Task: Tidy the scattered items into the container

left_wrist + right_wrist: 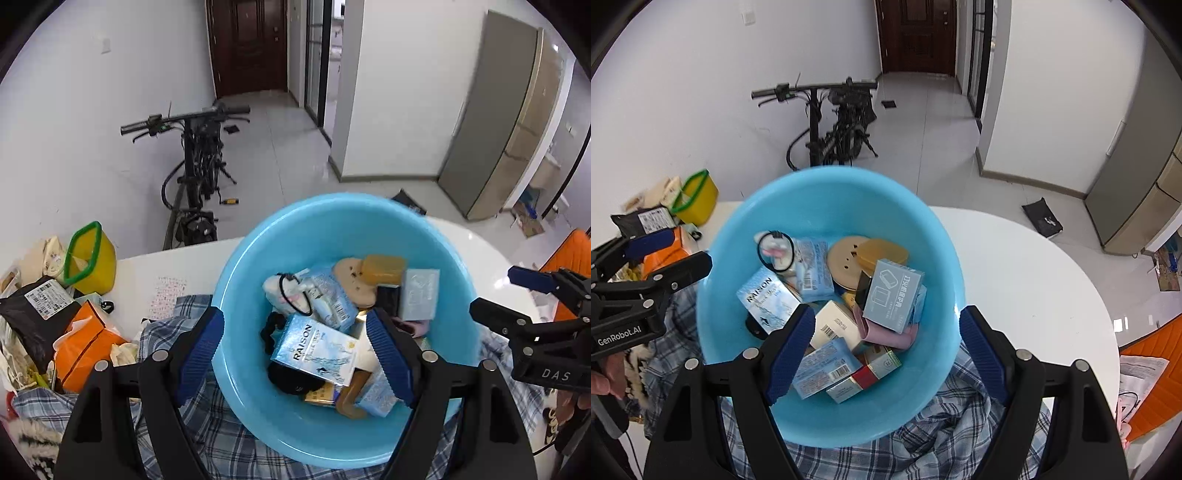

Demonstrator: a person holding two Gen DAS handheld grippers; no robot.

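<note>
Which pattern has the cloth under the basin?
Blue and white plaid cloth; clearest in the right wrist view.

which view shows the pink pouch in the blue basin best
The right wrist view. There the pink pouch lies in plain sight in the blue basin, below a grey-blue box. In the left wrist view only a sliver of it shows, behind that gripper's blue finger pad.

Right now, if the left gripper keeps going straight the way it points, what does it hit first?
Probably the RAISON box lying on the pile in the blue basin; it sits between the left gripper's open jaws. Depth is unclear.
</note>
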